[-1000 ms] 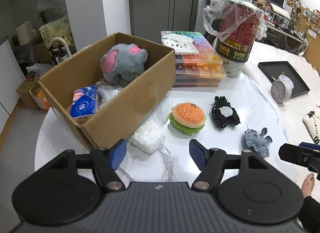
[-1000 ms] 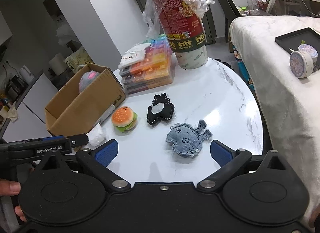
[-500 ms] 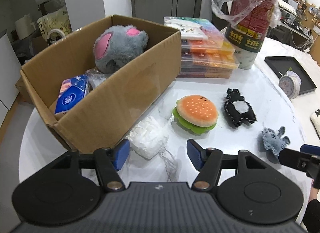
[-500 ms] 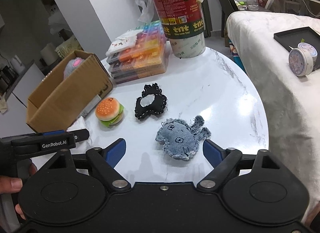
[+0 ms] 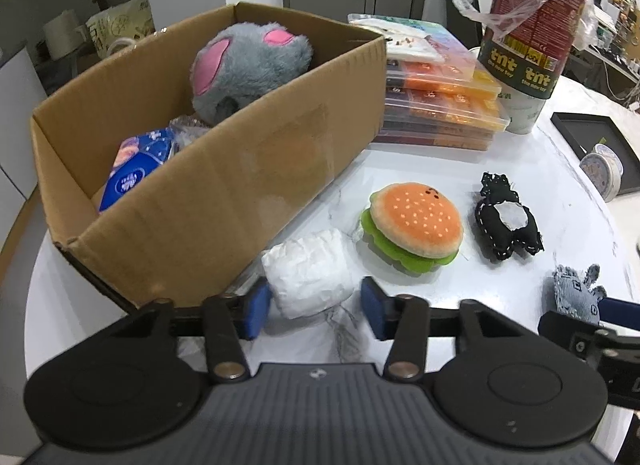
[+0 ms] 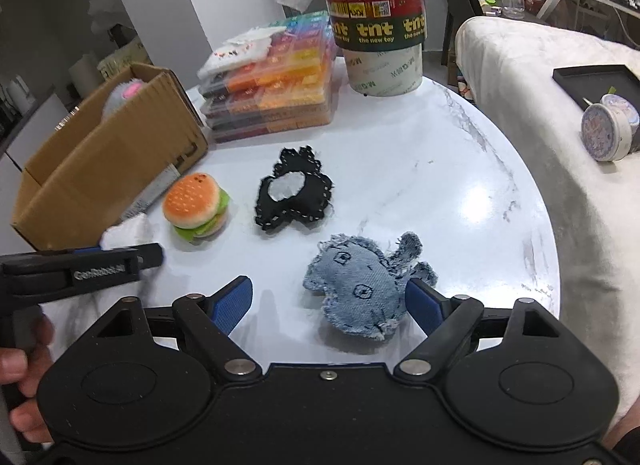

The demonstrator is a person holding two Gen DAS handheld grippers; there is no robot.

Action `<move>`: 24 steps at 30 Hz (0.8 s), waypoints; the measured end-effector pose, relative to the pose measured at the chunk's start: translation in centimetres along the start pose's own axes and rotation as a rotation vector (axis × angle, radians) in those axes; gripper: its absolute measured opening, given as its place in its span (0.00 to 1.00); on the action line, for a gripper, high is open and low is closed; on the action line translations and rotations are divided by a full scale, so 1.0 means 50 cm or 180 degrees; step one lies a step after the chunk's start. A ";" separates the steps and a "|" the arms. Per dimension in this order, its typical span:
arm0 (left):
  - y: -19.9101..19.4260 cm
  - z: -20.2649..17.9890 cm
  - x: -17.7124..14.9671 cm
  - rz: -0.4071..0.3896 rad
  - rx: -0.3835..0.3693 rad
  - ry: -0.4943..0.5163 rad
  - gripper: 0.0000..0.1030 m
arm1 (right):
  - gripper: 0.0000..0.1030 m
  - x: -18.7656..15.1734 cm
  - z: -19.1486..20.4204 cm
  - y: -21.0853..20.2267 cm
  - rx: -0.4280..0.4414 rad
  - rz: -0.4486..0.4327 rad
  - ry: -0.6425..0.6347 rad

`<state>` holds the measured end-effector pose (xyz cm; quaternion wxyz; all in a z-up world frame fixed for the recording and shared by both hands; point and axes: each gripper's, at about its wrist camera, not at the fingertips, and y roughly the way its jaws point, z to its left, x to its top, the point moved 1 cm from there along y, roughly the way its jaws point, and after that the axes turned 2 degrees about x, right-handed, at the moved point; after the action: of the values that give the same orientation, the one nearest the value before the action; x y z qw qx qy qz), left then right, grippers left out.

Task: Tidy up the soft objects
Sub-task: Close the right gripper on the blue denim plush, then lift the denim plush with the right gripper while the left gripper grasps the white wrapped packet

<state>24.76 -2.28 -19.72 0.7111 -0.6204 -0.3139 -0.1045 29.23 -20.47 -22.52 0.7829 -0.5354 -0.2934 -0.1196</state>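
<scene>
White crinkled wadding, the tissue bundle [image 5: 308, 275], now sits between the spread blue pads of the left hand-held gripper [image 5: 311, 308], which has closed in from farther back over the last second; it looks ready to clamp and lift it into the cardboard box [image 5: 224, 185] just beside it. The right hand-held gripper [image 6: 328, 303], also apart, has likewise advanced to straddle the denim plush [image 6: 360, 285] on the tabletop [image 6: 460, 185], its long axis running diagonally, ears pointing away right.
</scene>
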 end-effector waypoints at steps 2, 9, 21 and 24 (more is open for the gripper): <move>-0.002 0.002 0.001 -0.0011 0.0006 -0.0030 0.41 | 0.76 -0.001 -0.002 0.005 -0.0037 0.0012 0.0002; -0.013 0.000 -0.001 -0.0024 -0.0059 -0.0036 0.40 | 0.51 -0.001 0.004 0.004 -0.0124 -0.0032 -0.0117; -0.060 -0.003 -0.007 -0.0084 -0.0174 0.0042 0.40 | 0.32 -0.009 -0.004 -0.034 0.0056 -0.0098 0.0036; -0.075 -0.001 -0.007 -0.0111 -0.0199 0.0045 0.40 | 0.31 -0.011 -0.004 -0.049 0.0120 -0.0142 0.0070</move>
<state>22.48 -3.20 -16.85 0.6916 -0.6360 -0.3163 -0.1310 27.63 -21.67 -21.01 0.7932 -0.5125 -0.2988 -0.1373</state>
